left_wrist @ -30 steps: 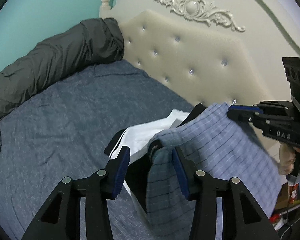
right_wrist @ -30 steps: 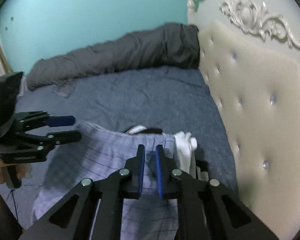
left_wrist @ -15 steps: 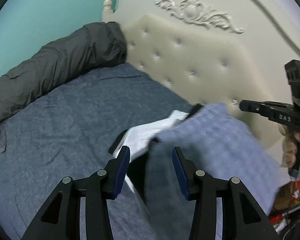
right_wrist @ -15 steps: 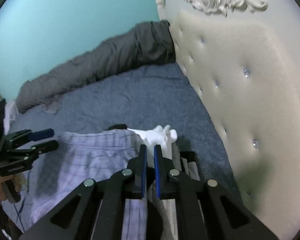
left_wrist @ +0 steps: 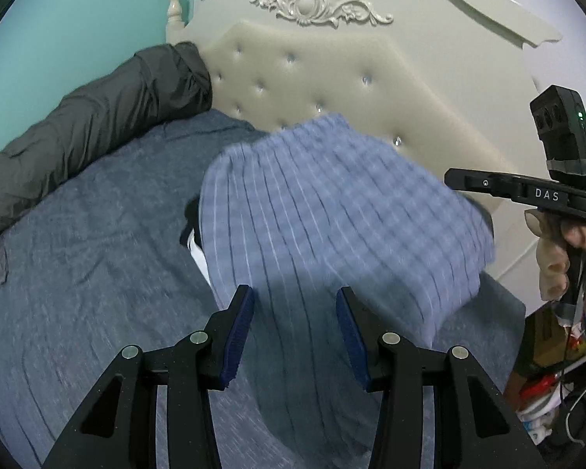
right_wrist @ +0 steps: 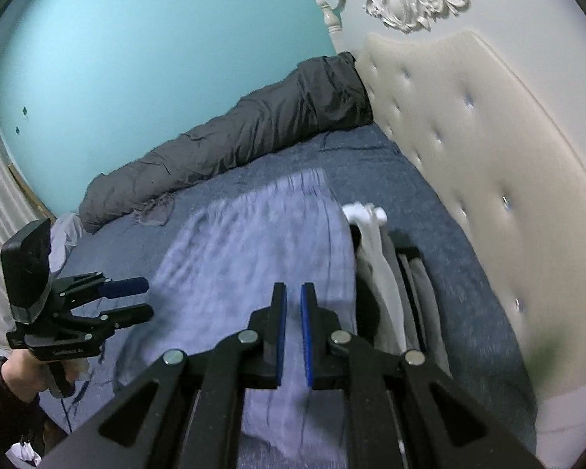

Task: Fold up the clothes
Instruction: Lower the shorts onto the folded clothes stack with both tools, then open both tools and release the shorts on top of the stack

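Note:
A blue striped garment [left_wrist: 332, 215] billows, blurred, over the dark blue bed [left_wrist: 78, 273]. My left gripper [left_wrist: 295, 332] stands open; the cloth runs under and between its fingers, and neither pad presses it. In the right wrist view the left gripper [right_wrist: 148, 299] hangs at the garment's [right_wrist: 254, 254] left edge, fingers apart. My right gripper [right_wrist: 292, 324] is shut, pads almost together at the cloth's near edge. From the left it [left_wrist: 449, 181] meets the cloth's right edge. A stack of folded white and dark clothes [right_wrist: 383, 273] lies right of the garment, mostly hidden in the left view.
A rolled grey duvet [left_wrist: 97, 117] lies along the turquoise wall at the bed's far side. The cream tufted headboard [right_wrist: 488, 156] closes off the right. Boxes and cables [left_wrist: 547, 383] clutter the floor beyond the bed's edge. A person's hand [left_wrist: 558, 258] holds the right gripper's handle.
The striped garment has swung forward and spread out, now hiding most of the folded stack in the left view. Both grippers moved along with it. Neither jaw opening changed.

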Action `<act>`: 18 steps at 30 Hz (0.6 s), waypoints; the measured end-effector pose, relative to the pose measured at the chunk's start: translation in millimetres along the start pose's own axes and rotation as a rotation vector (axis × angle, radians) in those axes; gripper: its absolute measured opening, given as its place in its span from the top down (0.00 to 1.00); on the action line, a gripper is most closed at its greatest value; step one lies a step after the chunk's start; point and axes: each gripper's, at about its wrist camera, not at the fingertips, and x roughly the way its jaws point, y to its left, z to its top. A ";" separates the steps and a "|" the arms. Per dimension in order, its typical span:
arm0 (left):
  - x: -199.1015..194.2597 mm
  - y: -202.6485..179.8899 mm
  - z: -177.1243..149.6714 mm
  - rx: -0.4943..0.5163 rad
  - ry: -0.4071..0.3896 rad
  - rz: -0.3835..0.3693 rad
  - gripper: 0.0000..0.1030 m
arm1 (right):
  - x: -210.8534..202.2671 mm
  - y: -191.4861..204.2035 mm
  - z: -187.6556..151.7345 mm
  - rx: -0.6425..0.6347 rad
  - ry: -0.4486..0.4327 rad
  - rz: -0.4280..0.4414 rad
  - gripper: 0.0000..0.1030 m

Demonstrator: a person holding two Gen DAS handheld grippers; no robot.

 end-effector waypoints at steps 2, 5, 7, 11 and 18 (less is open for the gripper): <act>-2.4 -0.2 -7.9 -0.013 -0.005 0.004 0.53 | 0.3 -0.3 -8.4 -0.002 0.000 -0.026 0.93; -7.5 0.8 -14.6 -0.020 -0.014 0.021 0.53 | 1.2 -5.0 -15.6 0.010 -0.005 -0.061 0.93; -12.9 1.9 -17.1 -0.023 -0.017 0.033 0.53 | 1.2 -7.7 -17.5 0.011 -0.010 -0.098 0.93; -21.7 2.0 -23.4 -0.015 -0.015 0.050 0.53 | 3.8 -15.1 -22.7 0.015 0.002 -0.142 0.93; -45.6 3.8 -33.1 -0.050 -0.038 0.053 0.53 | -25.8 -21.2 -27.4 0.089 -0.071 -0.142 0.93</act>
